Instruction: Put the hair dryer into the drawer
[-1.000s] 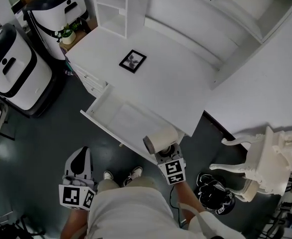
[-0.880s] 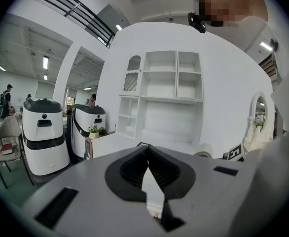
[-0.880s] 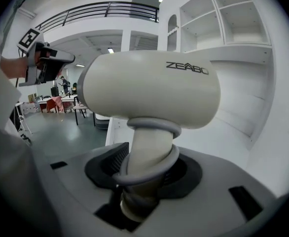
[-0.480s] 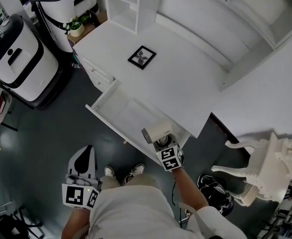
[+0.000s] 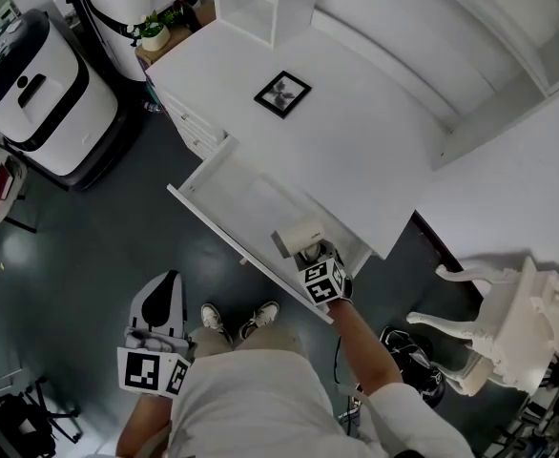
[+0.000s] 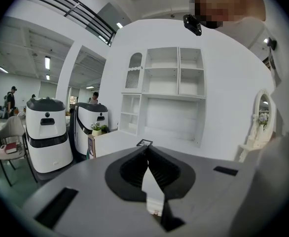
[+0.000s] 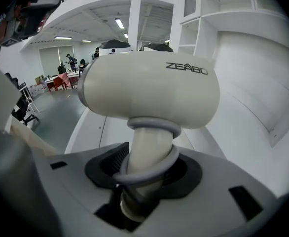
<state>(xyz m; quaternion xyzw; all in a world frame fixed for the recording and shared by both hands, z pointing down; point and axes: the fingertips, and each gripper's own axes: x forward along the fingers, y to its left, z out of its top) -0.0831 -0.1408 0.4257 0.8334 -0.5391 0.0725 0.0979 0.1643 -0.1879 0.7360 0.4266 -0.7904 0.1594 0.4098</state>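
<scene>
Holding the hair dryer by its handle, my right gripper has both jaws clamped on it, one on each side. A grey cord is wound round the handle. From the head view, I see the hair dryer over the right end of the open drawer, with its big cream body lying sideways. I cannot tell if it touches the drawer's bottom. The drawer sticks out from the white table, where a small picture frame lies flat. My left gripper hangs low by my left side, well apart from the drawer. Its jaws are together with nothing in them.
</scene>
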